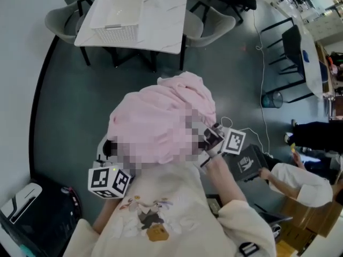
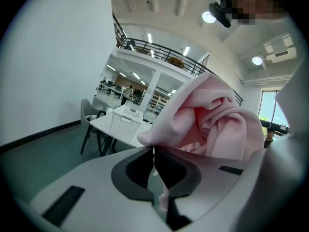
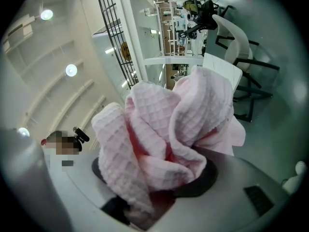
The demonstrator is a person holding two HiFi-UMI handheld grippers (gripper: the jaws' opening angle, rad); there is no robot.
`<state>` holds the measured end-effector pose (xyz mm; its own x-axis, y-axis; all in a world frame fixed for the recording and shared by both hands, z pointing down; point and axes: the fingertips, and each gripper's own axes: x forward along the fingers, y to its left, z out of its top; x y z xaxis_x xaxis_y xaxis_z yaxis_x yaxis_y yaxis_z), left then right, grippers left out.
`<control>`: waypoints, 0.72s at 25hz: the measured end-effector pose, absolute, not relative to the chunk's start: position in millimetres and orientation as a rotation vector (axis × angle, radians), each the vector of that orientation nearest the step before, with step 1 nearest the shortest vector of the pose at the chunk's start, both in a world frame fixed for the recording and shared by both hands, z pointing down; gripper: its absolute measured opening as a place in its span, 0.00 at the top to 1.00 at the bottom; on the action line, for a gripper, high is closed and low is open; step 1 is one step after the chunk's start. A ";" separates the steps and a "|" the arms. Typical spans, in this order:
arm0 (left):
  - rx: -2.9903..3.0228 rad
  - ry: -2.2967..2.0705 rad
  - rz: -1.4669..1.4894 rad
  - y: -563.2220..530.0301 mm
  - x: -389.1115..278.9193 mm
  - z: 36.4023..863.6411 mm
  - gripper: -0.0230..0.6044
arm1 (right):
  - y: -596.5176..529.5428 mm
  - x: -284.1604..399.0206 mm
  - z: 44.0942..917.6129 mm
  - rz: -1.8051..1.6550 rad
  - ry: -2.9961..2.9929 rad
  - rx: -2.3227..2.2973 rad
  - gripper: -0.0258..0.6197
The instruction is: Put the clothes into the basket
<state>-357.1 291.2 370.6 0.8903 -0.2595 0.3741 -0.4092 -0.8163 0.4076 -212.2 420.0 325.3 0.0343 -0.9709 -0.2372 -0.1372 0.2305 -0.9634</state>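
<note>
Dark grey-green floor runs under a white table at the far side of the head view, with pale chairs drawn up at its ends and the white basket standing on its left part. Short of the table and well apart from it, you hold the pink cloth as one rounded bundle up off the floor, nearer to your chest than to the basket. Your left gripper has its jaws drawn together on a thin edge of the cloth. A sliver of pink runs down between the jaws, and the rest billows up and to the right of them, with the table and basket in sight beyond. Your right gripper is clamped on a thick wad of the waffle-textured cloth. The folds fill the gap between its jaws, spill over both and pile up above them.
</note>
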 end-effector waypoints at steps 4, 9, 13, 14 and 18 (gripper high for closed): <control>2.599 -0.470 0.395 278.2 -366.4 362.7 0.94 | 411.0 -215.0 330.3 -0.937 1.328 -1.148 0.57; 2.619 -0.498 0.381 256.4 -383.1 362.0 0.94 | 389.7 -220.3 336.6 -0.938 1.316 -1.146 0.56; 2.596 -0.511 0.395 252.2 -391.3 369.4 0.94 | 378.2 -220.0 343.1 -0.969 1.311 -1.154 0.56; 2.590 -0.516 0.401 251.6 -392.0 371.7 0.94 | 376.5 -218.9 343.5 -0.973 1.311 -1.152 0.56; 2.574 -0.539 0.418 249.5 -386.4 379.3 0.94 | 369.0 -208.4 343.4 -0.983 1.316 -1.125 0.56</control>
<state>-386.4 249.5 379.3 0.8760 -0.2972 0.3797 -0.4419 -0.8100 0.3855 -208.4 369.0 343.4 0.0417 -0.9767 -0.2107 -0.0752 0.2072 -0.9754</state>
